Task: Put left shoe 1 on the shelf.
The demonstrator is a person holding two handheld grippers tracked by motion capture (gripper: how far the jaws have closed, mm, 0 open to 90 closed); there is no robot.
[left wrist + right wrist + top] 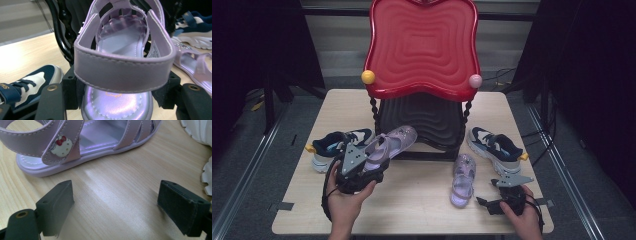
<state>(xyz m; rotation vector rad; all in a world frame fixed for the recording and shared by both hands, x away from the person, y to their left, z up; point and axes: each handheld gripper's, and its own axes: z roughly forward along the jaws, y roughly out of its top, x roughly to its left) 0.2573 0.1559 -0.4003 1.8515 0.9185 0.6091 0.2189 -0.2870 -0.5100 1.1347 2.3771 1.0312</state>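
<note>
Your left gripper (362, 167) has its jaws closed partway on the heel end of a purple sandal (392, 144). In the left gripper view the pads press the sole from both sides, just under the heel strap (123, 72), and the sandal (122, 50) runs away from the camera, toe end toward the black lower shelf (422, 122) of the red rack (422, 45). In the high view the sandal is lifted off the worktop (412, 200) and tilted, toe up and right, close in front of the shelf; touching or not, cannot tell.

Your right gripper (507, 197) sits low at the near right of the worktop with the jaws wide open and nothing between them. In the right gripper view bare wood (115, 202) lies between the pads. The second purple sandal (462, 180) lies flat on the worktop just ahead of those jaws, not touched. Its strap carries a small cat-face badge (61, 146).

A navy and white sneaker (337, 145) lies on the worktop left of the rack, just beyond your left gripper. Its mate (497, 147) lies right of the rack, beyond your right gripper. A yellow ball (368, 77) and a pink ball (475, 80) sit at the front corners of the red top tray.
</note>
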